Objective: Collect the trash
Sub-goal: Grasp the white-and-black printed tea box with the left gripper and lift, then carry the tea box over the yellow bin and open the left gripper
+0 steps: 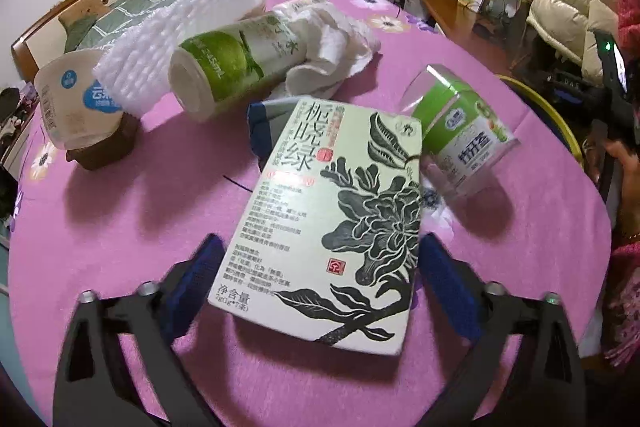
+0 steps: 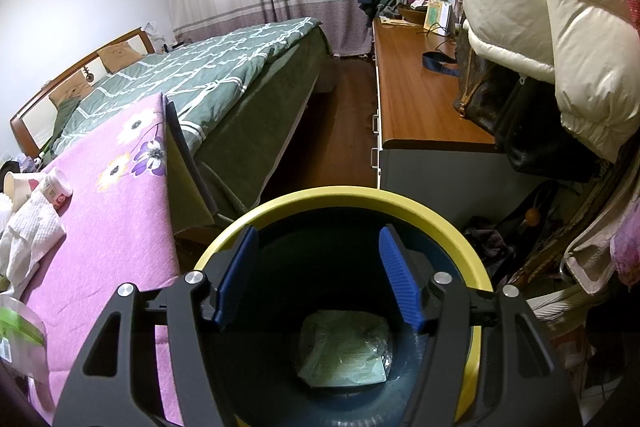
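Note:
A pale green tea box (image 1: pixel 332 223) with a black flower print lies on the pink tablecloth (image 1: pixel 140 211). My left gripper (image 1: pixel 320 267) is open, its blue pads either side of the box's near end. Behind it lie a green-labelled bottle (image 1: pixel 232 67), a white cloth (image 1: pixel 336 43), white foam wrap (image 1: pixel 188 35), a paper cup (image 1: pixel 76 99) and a clear green-labelled tub (image 1: pixel 460 131). My right gripper (image 2: pixel 320 275) is open and empty above a yellow-rimmed dark bin (image 2: pixel 360 199). A pale green packet (image 2: pixel 344 347) lies at the bin's bottom.
A bed with a green quilt (image 2: pixel 192 75) stands beyond the table. A wooden cabinet (image 2: pixel 416 99) runs along the right, with bags and a cream puffer jacket (image 2: pixel 560 27) over it. Wood floor (image 2: pixel 336 131) lies between bed and cabinet.

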The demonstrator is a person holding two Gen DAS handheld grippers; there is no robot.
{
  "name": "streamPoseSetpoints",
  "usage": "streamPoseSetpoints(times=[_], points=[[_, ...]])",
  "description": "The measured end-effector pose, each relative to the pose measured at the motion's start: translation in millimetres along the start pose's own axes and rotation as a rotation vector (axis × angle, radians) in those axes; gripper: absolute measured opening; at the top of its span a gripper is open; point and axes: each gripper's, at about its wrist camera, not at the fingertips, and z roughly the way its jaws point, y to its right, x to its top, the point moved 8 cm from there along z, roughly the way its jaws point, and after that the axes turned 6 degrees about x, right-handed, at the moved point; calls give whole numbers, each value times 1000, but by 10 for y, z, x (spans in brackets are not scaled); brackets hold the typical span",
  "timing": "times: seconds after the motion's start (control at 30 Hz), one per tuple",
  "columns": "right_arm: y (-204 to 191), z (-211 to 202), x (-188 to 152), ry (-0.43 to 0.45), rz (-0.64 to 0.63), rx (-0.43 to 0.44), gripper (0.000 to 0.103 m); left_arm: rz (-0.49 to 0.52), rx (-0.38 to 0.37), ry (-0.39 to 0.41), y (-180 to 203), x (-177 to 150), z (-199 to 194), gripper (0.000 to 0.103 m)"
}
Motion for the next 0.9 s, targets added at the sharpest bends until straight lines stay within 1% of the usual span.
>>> streamPoseSetpoints(times=[0.1,0.23,0.33,0.4,0.47,0.63,0.8,0.9], points=[[-19,-6,-16,-3,-2,8,60,-13,-22,18,15,-18,-96,79],[-40,-29,-26,-3,-4,20,60,5,12,60,49,-34,-272,75],[-42,-67,-27,3,-2,30,60,10,34,99,79,3,-489,73],[-42,-93,-26,6,1,37,60,13,52,122,101,59,-645,73],[-38,-128,-22,11,3,44,60,11,51,147,109,108,-813,73],[-13,-195,-16,21,16,66,60,14,78,171,160,215,-1083,73],[48,-255,-11,28,26,79,60,20,72,205,309,362,-1276,73],[117,-283,1,34,38,81,60,41,50,219,521,506,-1326,73]])
